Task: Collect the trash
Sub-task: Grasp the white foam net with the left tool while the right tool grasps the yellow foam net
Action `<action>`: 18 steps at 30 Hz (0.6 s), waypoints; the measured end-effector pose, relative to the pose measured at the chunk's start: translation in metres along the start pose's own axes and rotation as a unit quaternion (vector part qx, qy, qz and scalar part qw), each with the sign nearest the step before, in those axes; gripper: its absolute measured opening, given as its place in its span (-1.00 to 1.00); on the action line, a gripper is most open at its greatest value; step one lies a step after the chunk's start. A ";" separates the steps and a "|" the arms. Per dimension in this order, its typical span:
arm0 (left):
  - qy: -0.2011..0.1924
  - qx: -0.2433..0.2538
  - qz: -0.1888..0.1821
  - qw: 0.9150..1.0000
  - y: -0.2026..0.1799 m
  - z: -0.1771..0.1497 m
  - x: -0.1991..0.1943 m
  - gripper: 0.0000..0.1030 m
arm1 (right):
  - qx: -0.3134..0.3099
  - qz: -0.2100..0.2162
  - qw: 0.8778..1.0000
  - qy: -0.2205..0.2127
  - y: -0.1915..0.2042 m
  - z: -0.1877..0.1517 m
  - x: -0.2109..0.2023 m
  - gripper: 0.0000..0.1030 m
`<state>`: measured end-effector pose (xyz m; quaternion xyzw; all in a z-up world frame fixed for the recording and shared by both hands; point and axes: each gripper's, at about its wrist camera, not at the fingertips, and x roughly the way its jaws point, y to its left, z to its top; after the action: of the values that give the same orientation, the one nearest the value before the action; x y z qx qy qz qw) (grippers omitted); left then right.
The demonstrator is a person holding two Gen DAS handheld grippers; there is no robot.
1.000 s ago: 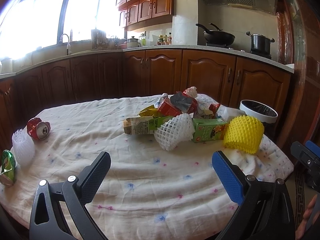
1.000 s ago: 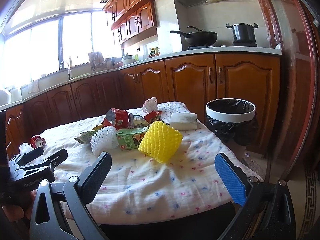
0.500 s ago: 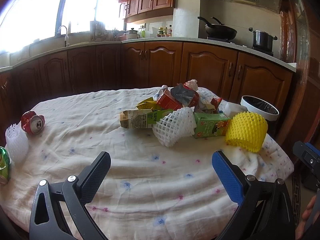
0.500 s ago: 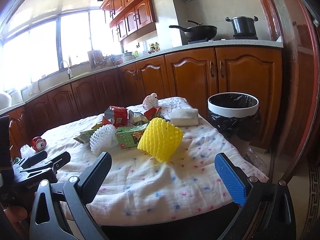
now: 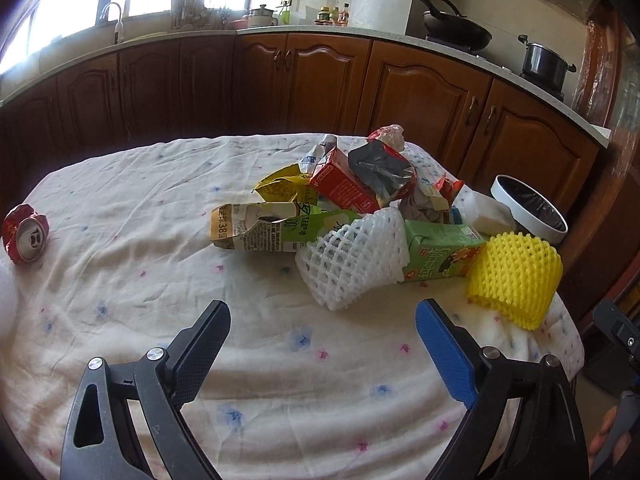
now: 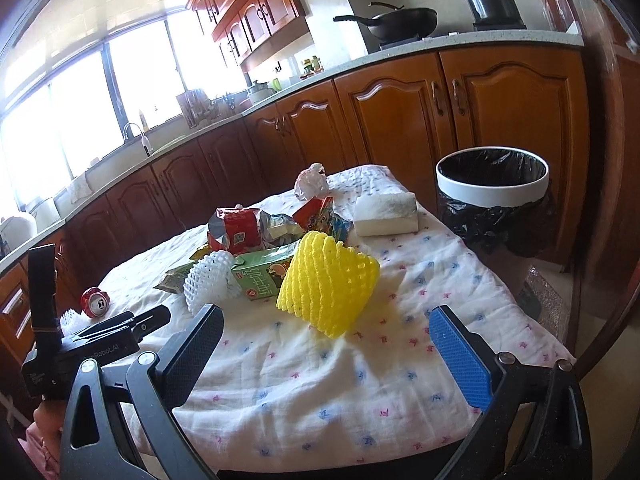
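Hovering above the clothed table (image 5: 120, 208), the left gripper (image 5: 322, 320) has jaws spread wide, holding nothing; right gripper (image 6: 326, 326) likewise wide and unloaded. Trash pile mid-table: white foam net (image 5: 352, 256), green carton (image 5: 440, 254), yellow foam net (image 6: 328, 284). Crushed red can (image 5: 24, 234) well apart. Bin (image 6: 492, 184) just beside the table's far end.

Wrinkled matt cloth (image 5: 160, 240) bears a yellow foam net (image 6: 328, 284), printed paper carton (image 5: 440, 256) and glossy dented metal can (image 5: 25, 234).

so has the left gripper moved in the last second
Yes. The left gripper has pushed forward and tipped down toward the trash pile: the white foam net sits closer, and the countertop sits higher in view.
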<state>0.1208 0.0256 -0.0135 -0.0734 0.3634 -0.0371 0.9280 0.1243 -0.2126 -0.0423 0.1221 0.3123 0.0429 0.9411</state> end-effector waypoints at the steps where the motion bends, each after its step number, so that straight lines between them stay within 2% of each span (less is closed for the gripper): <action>1: 0.004 -0.001 0.000 1.000 0.001 0.004 0.005 0.81 | 0.006 0.003 1.000 0.005 -0.002 0.002 0.005 0.99; 7: 0.032 -0.011 -0.007 0.999 0.004 0.022 0.040 0.66 | 0.036 0.018 0.999 0.034 -0.015 0.012 0.031 0.86; 11: 0.052 -0.018 -0.016 0.998 0.005 0.029 0.064 0.45 | 0.055 0.025 0.996 0.059 -0.023 0.013 0.052 0.72; 13: 0.060 -0.018 -0.022 0.998 0.004 0.031 0.074 0.26 | 0.066 0.031 0.995 0.070 -0.027 0.013 0.060 0.63; 15: 0.071 -0.017 -0.035 0.997 0.003 0.032 0.083 -0.21 | 0.076 0.038 0.993 0.080 -0.030 0.013 0.068 0.45; 17: 0.078 -0.014 -0.040 0.996 0.002 0.032 0.088 -0.54 | 0.078 0.045 0.992 0.091 -0.031 0.011 0.076 -0.04; 18: 0.076 -0.012 -0.041 0.996 0.002 0.032 0.087 -0.61 | 0.078 0.047 0.992 0.093 -0.030 0.012 0.077 -0.19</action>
<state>0.2065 0.0205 -0.0490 -0.0966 0.4298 -0.0764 0.8945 0.1930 -0.2320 -0.0855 0.2051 0.3945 0.0738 0.8927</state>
